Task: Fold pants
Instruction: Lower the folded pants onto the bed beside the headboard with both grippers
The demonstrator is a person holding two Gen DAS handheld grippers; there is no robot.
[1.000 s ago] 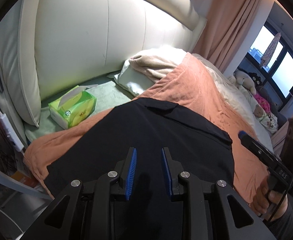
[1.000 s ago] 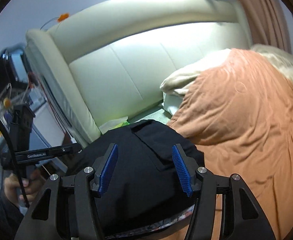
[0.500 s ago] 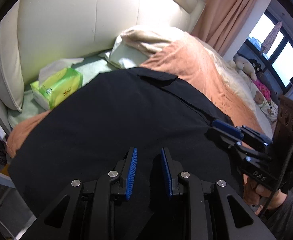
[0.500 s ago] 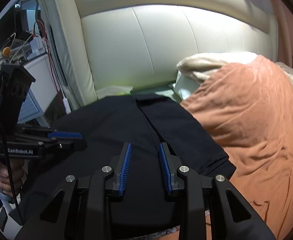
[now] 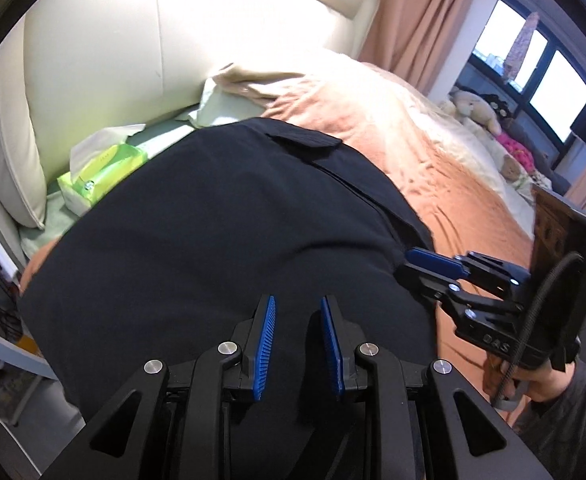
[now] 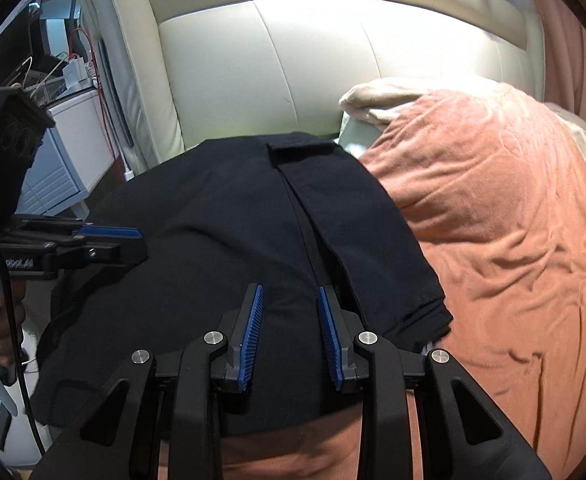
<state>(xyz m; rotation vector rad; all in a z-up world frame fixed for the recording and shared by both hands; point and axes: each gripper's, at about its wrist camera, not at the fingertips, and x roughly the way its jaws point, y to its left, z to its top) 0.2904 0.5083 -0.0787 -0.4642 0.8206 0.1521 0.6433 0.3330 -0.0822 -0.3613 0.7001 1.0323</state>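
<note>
Since a second ago we have dropped both tools onto the pants (image 5: 229, 216), spread on the bed (image 6: 505, 216); left tool (image 5: 297, 322) and right tool (image 6: 289, 316) stand slightly apart at the near edge, the garment's length running toward the headboard.

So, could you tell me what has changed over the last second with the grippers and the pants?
Both grippers came down close over the black pants. The right gripper narrowed its fingers from wide to a small gap; the left gripper kept its narrow gap. Neither visibly grips cloth. The pants stayed spread on the orange blanket, tissue pack unmoved.
</note>
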